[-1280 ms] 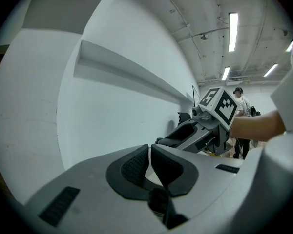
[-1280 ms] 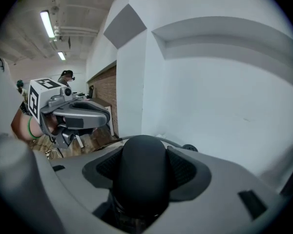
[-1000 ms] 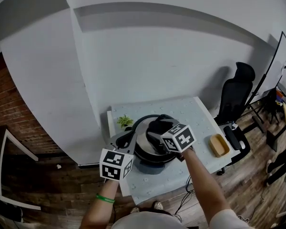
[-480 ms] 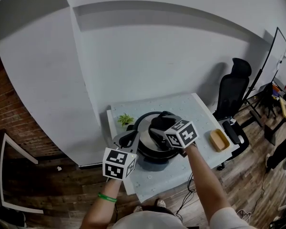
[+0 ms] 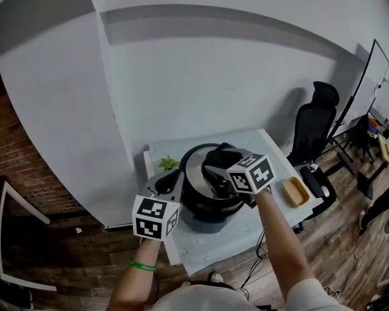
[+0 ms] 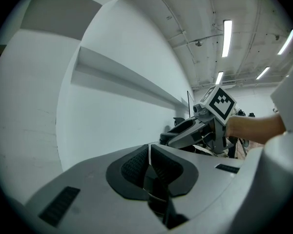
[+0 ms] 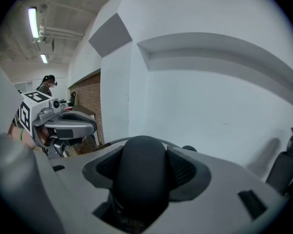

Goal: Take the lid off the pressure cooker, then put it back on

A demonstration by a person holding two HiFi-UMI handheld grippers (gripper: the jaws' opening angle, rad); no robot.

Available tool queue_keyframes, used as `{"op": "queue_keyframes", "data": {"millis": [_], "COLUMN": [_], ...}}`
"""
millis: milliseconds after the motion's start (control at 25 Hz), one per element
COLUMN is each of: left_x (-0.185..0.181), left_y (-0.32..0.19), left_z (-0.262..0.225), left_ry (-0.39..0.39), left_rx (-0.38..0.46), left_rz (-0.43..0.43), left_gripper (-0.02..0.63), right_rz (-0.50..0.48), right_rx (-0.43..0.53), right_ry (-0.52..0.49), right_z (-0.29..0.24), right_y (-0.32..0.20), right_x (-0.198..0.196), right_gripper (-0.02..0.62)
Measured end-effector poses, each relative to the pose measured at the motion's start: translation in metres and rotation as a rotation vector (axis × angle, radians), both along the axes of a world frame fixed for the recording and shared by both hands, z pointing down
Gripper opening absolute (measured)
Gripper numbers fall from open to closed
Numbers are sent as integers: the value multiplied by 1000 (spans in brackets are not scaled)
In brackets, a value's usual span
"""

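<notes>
Head view: the lid looks lifted just above the pot on the table. My right gripper squeezes its black knob. My left gripper is pinched closed. I think putting the lid back is left.

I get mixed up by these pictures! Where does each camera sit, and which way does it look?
Head view: on the person's head, looking steeply down at the pressure cooker; both arms, the left gripper and right gripper show.
Left gripper view: on the left gripper, looking along its jaws toward the right gripper; the right arm shows.
Right gripper view: on the right gripper, looking along its jaws, closed on the black knob, toward the left gripper.
Shared: each gripper view sees the other gripper.
</notes>
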State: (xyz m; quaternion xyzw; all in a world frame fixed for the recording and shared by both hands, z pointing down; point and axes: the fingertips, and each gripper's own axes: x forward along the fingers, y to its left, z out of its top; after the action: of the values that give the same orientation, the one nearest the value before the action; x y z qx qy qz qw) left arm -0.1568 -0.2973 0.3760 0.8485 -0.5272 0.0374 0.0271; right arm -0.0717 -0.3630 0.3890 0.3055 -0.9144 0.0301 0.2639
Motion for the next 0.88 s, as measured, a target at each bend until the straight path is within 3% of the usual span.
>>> {"op": "queue_keyframes", "data": {"millis": [400,880], "left_x": [17,113], "left_y": [0,1], "left_z": [-20,-13], "left_ry": [7,10], "left_rx": [35,17], "left_rz": [16,166], "left_gripper": [23,23], "right_rz": [34,215], "right_rx": [38,50], "right_ry": [-9,9], "right_z": [-31,-36], "right_y": [3,7], "right_x": [29,138], "right_gripper": [275,274]}}
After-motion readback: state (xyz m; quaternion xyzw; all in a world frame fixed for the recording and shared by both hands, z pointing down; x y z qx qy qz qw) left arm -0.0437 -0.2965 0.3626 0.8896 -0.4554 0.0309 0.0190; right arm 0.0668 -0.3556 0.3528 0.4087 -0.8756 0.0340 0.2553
